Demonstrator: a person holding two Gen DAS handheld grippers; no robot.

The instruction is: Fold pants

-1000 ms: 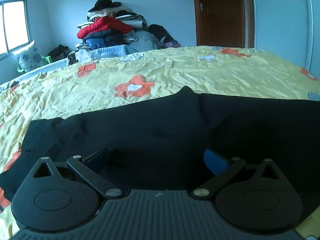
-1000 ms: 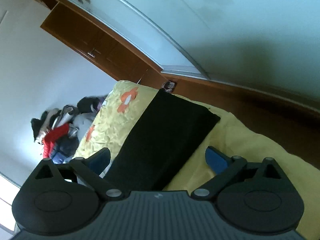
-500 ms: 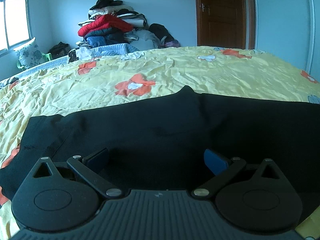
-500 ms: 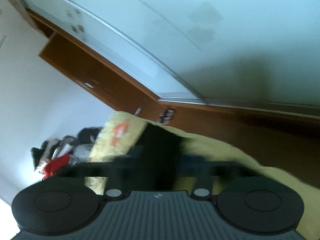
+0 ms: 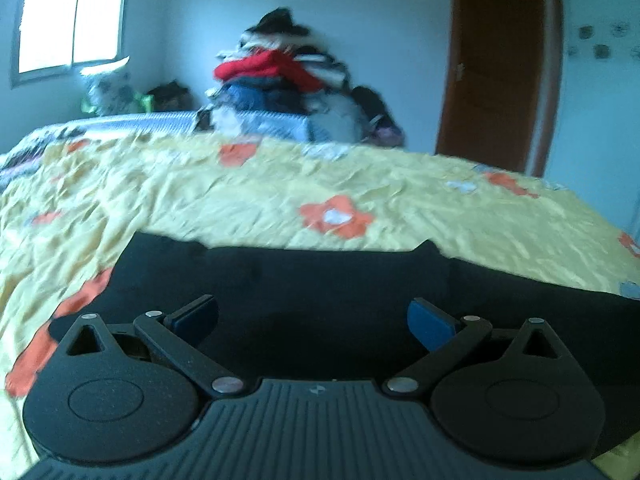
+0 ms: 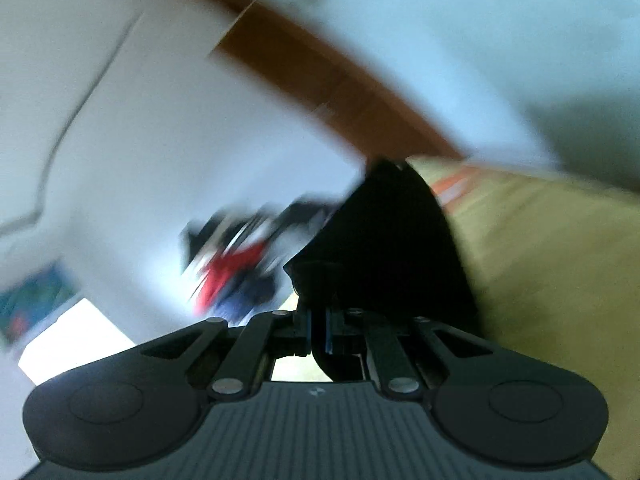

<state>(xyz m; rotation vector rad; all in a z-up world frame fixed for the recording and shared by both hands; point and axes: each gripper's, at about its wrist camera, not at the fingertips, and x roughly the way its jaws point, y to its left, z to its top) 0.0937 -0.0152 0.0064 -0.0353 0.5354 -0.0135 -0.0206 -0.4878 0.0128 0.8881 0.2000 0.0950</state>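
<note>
Two wrist views of a pants-folding step on a bed. Left view: the black pants point(image 5: 320, 292) lie spread flat across the near part of the yellow flowered bedspread point(image 5: 280, 200), a layout that leaves edges and corners open to a grasp. The left gripper point(image 5: 314, 316) hovers over the cloth with its fingers point(image 5: 430, 320) spread wide and nothing between them; the pants lie under and beyond the fingertips, and contact cannot be judged from this angle. The open stance suggests this hand is free to pin or take a second point of the cloth. A heap of clothes point(image 5: 288, 80) sits beyond the far edge of the bed, clear of the work.

Right view (blurred): the right gripper point(image 6: 318, 330) has its fingers point(image 6: 329, 330) pressed together on a fold of the pants point(image 6: 392, 240). Black cloth emerges from between the pads and rises ahead of them as a lifted flap, with the bedspread point(image 6: 540, 260) to its right. The grip on an end of the garment probably serves to carry that end over the rest and form the fold. Which part of the pants is pinched cannot be told.
</note>
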